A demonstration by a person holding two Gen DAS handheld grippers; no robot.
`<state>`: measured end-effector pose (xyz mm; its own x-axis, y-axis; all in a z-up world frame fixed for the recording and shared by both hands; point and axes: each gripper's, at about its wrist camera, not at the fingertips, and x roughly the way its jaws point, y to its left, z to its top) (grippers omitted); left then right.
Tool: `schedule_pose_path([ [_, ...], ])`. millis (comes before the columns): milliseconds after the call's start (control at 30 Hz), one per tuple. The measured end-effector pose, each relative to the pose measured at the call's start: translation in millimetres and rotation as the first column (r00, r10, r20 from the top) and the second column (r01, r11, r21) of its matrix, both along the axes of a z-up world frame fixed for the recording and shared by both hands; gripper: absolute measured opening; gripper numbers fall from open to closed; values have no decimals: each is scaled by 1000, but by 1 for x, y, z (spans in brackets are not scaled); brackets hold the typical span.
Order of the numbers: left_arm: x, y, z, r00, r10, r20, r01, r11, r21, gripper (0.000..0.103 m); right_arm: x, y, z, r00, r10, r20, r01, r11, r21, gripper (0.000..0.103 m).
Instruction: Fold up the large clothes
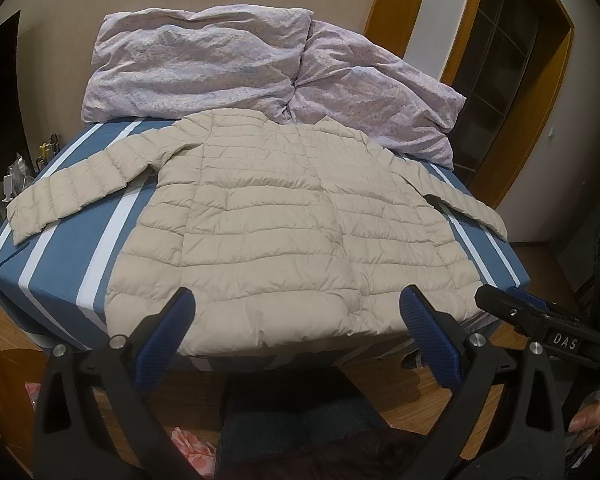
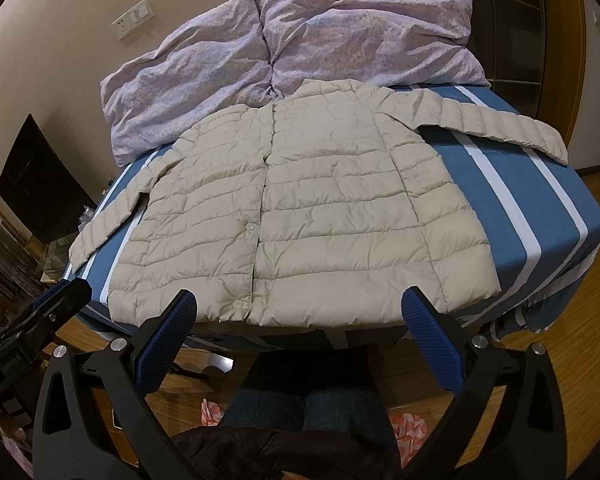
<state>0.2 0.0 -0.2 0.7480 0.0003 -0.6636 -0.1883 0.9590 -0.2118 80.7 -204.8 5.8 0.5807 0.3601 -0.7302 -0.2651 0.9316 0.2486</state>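
Note:
A beige quilted down jacket (image 1: 284,220) (image 2: 300,208) lies flat on the bed, front side up, buttoned, both sleeves spread out to the sides and its hem at the near edge. My left gripper (image 1: 298,300) hovers open just in front of the hem, nothing between its blue pads. My right gripper (image 2: 300,300) also stands open above the hem, empty. The right gripper's black body (image 1: 540,320) shows at the right of the left wrist view, and the left gripper's body (image 2: 32,320) at the left of the right wrist view.
The bed (image 1: 80,264) (image 2: 540,208) has a blue sheet with white stripes. A crumpled lilac duvet (image 1: 228,56) (image 2: 300,40) is heaped at its far end. Wooden floor (image 2: 540,384) lies below, and a person's legs in jeans (image 2: 304,408) stand between the grippers. A wooden door frame (image 1: 532,92) is at right.

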Motion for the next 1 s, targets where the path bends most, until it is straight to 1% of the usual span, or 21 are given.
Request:
schedule_pose_path([
  [1000,0,0,0,1000,1,-2,-1,1000,3,101,2,-1,-2,1000,-1,-2,1,1000,3,102],
])
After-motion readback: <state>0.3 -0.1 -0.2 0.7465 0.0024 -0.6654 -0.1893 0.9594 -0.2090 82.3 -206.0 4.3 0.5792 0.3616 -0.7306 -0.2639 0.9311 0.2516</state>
